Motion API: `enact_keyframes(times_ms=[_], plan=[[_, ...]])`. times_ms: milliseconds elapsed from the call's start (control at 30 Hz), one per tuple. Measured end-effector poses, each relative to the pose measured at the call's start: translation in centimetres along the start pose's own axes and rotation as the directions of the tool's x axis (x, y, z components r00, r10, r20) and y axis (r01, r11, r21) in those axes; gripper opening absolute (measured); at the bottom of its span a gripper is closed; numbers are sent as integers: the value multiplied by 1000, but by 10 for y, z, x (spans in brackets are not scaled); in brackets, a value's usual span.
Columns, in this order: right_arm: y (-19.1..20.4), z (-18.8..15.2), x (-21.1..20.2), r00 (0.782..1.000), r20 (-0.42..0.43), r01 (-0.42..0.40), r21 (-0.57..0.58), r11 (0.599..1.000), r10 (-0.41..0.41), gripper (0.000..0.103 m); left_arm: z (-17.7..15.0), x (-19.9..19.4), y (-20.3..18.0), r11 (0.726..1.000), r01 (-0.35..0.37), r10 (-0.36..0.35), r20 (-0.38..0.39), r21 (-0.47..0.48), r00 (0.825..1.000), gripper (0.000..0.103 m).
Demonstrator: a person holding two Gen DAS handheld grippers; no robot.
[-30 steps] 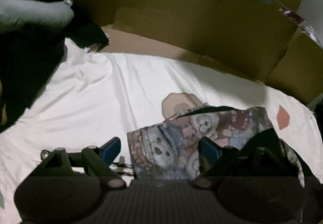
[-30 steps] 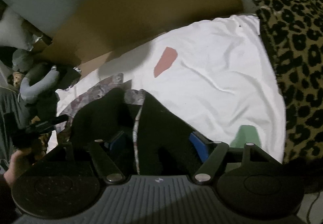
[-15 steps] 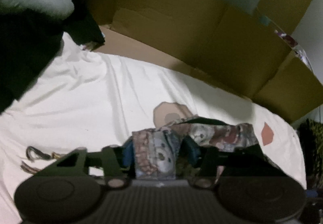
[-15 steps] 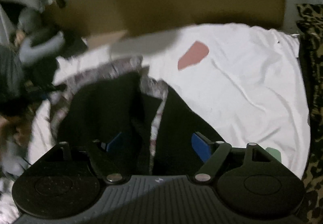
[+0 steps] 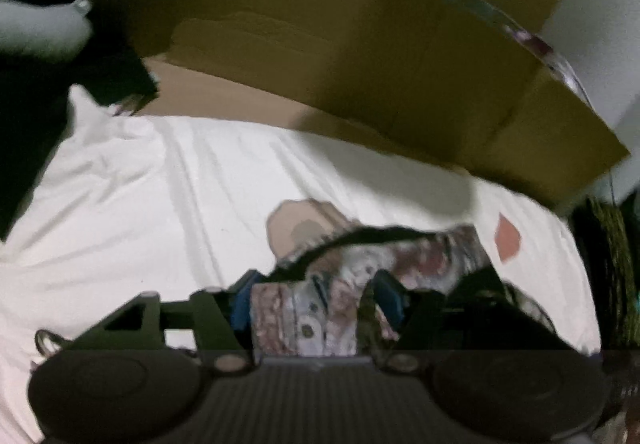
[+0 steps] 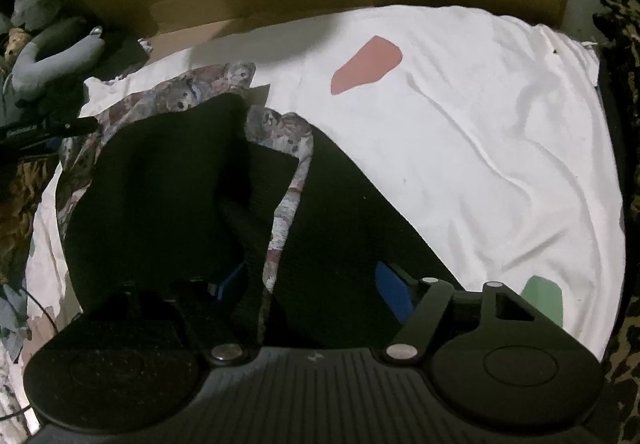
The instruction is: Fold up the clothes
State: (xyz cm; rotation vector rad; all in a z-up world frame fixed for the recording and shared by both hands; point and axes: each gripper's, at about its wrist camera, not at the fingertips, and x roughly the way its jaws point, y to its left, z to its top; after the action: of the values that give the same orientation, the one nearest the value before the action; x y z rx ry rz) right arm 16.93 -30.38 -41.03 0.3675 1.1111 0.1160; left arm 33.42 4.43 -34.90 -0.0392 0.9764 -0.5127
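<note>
White bed sheet (image 5: 160, 204) all over below, with brown cardboard (image 5: 360, 44) stood up behind it. Far left, spotted a grey soft toy (image 6: 52, 44), well away from the work. Next, found the left gripper (image 5: 316, 296) squeezed shut on one edge of the bear-print clothing (image 5: 320, 312), most likely to lift that side for a fold. Saw the clothing crumpled in the middle of the sheet, with its dark inside showing. Then met the right gripper (image 6: 312, 286) low over the dark part, with cloth bunched between its blue pads (image 6: 394, 294); could not tell whether pinched or loose. Further right, noticed a pink patch (image 6: 366, 64) and a green patch (image 6: 542, 298) printed flat on the sheet, so no bother. Far right, saw a leopard blanket (image 6: 624, 44) at the sheet's edge, maybe in the way of a wide fold.
</note>
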Motion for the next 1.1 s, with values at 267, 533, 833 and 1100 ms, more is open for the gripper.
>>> enact_keyframes(times_ms=[267, 533, 833, 1100], plan=[[-7, -1, 2, 1000, -5, 20, -14, 1000, -21, 34, -10, -2, -9, 999, 19, -16, -54, 48, 998, 17], [-19, 0, -5, 1000, 18, 11, 30, 999, -12, 9, -7, -32, -3, 994, -85, 88, -34, 70, 996, 5], [-34, -5, -19, 999, 40, 16, 92, 996, -20, 3, -26, -87, 29, 982, -184, 186, -55, 39, 981, 5], [-52, -13, -34, 997, 66, 34, 185, 982, -47, 2, -45, -120, 52, 960, -281, 280, -55, 5, 958, 5]])
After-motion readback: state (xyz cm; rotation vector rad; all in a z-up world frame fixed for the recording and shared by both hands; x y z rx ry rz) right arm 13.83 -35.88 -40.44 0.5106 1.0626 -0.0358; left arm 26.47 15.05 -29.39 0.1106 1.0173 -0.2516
